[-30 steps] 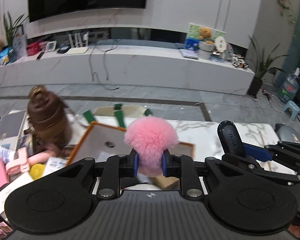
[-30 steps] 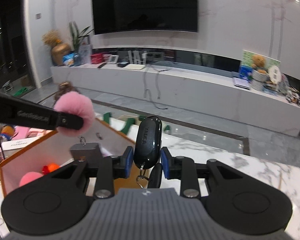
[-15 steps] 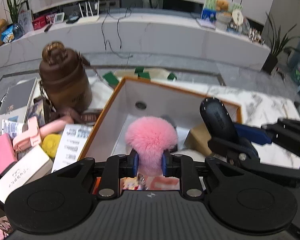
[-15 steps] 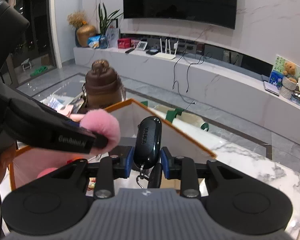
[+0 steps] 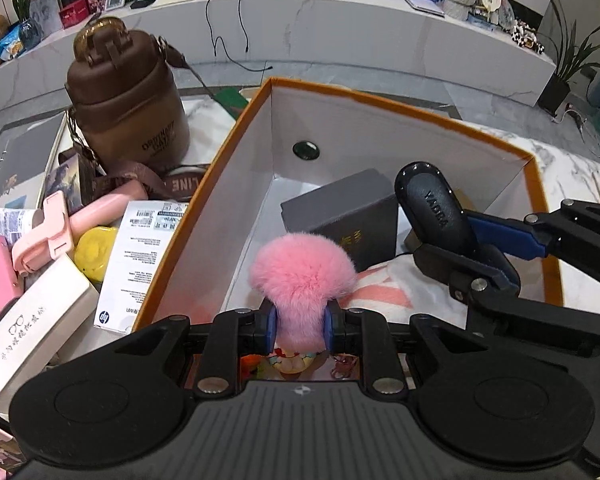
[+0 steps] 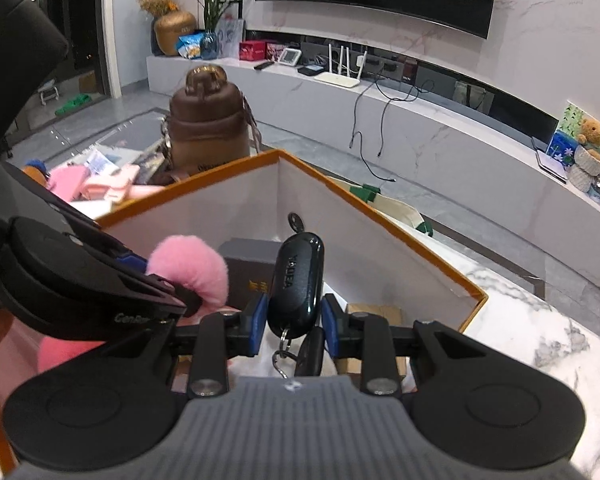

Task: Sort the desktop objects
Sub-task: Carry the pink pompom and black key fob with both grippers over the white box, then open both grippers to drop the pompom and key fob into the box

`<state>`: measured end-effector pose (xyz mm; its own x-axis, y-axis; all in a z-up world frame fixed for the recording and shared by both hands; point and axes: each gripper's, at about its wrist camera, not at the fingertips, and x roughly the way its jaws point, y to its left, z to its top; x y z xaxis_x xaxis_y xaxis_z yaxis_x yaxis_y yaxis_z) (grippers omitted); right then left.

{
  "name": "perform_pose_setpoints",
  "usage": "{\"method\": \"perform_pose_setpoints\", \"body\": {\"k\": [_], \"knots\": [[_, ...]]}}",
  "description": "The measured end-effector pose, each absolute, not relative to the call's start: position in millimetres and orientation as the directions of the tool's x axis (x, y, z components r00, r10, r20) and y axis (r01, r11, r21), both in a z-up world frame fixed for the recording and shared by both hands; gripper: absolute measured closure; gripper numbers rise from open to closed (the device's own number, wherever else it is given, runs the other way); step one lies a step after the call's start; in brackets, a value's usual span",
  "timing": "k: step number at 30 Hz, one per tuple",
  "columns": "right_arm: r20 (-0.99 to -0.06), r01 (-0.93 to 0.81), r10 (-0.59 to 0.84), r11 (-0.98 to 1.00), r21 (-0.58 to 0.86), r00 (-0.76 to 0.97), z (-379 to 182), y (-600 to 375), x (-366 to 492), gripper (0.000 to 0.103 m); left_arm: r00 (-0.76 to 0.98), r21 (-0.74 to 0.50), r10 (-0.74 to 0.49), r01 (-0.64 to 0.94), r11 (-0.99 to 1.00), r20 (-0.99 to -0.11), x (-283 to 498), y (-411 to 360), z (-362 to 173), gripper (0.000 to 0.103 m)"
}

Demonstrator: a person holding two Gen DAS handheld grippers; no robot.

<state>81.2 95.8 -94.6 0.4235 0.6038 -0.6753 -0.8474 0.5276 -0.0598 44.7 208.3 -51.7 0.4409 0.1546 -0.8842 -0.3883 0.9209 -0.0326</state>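
Right now you are partway through the sorting. Your left gripper is squeezing a fluffy pink pompom, and your right gripper is pinching a shiny black key fob with a key ring dangling under it. Both are hanging over the open orange-edged box, just ahead of your fingers. A dark grey box is already lying inside. Off to the left of your left gripper, a brown bottle, a pink stapler and paper boxes are waiting outside.
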Motion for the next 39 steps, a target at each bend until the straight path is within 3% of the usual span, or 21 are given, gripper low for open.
{"method": "perform_pose_setpoints", "body": {"k": [17, 26, 29, 33, 39], "knots": [[-0.709, -0.836, 0.538, 0.533, -0.133, 0.456, -114, 116, 80, 0.071, 0.353, -0.010, 0.143, -0.397, 0.918, -0.925, 49, 214, -74, 0.077], [-0.709, -0.833, 0.535, 0.538, -0.133, 0.459, -113, 115, 79, 0.067, 0.318, -0.028, 0.114, -0.411, 0.911, -0.941, 46, 218, -78, 0.073], [-0.704, -0.825, 0.531, 0.547, -0.141, 0.472, -111, 113, 78, 0.059, 0.308, -0.025, 0.118, -0.424, 0.905, -0.944, 45, 217, -73, 0.072], [-0.693, -0.818, 0.536, 0.558, -0.139, 0.483, -105, 107, 78, 0.055, 0.305, -0.014, 0.136, -0.442, 0.897, -0.943, 43, 217, -66, 0.058], [-0.674, -0.811, 0.548, 0.570, -0.133, 0.496, -93, 96, 78, 0.047, 0.314, -0.011, 0.144, -0.443, 0.896, -0.938, 41, 211, -56, 0.049]]}}
